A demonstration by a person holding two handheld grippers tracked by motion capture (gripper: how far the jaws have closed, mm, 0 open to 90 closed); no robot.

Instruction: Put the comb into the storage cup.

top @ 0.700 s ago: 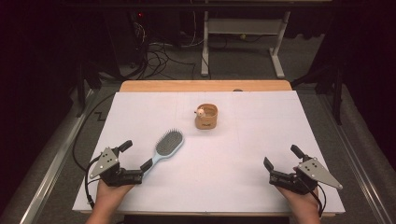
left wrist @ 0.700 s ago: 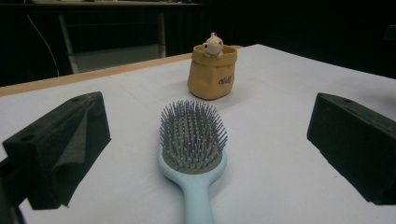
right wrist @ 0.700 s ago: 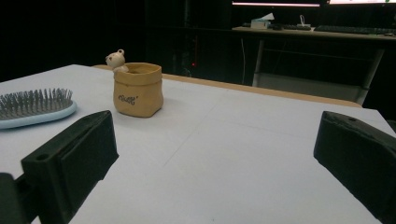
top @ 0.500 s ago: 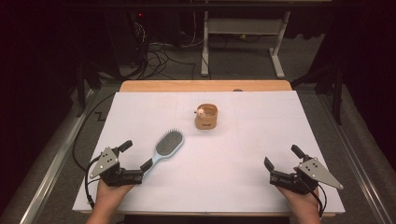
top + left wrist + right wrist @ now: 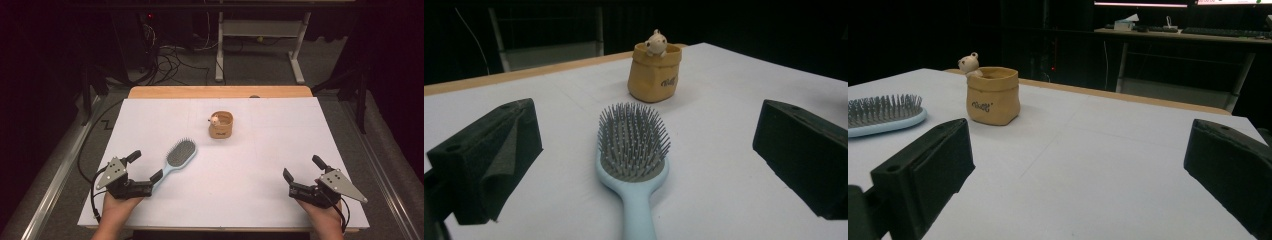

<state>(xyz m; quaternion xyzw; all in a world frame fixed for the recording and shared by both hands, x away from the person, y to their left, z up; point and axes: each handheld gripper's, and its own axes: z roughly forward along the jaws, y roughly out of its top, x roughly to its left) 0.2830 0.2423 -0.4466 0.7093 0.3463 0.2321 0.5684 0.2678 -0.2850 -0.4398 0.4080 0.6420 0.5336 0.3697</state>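
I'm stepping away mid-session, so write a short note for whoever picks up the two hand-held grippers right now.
Left hand-held gripper: open, resting on the white table, jaws either side of the hairbrush handle, not pressing it.
Right hand-held gripper: open, holding nothing, at the near right.
Hairbrush lies bristles up, head pointing toward the small tan pouch, which stands upright mid-table with a little bear figure at its rim.
Done: nothing grasped yet.
Left: probably close on the handle and lift the brush.

White-topped table [image 5: 270, 200] with wooden far edge, light blue hairbrush [image 5: 176, 157] lying bristles-up left of centre, handle toward the near-left corner, small tan pouch [image 5: 221, 126] standing upright beyond it near the middle, little bear figure at its rim
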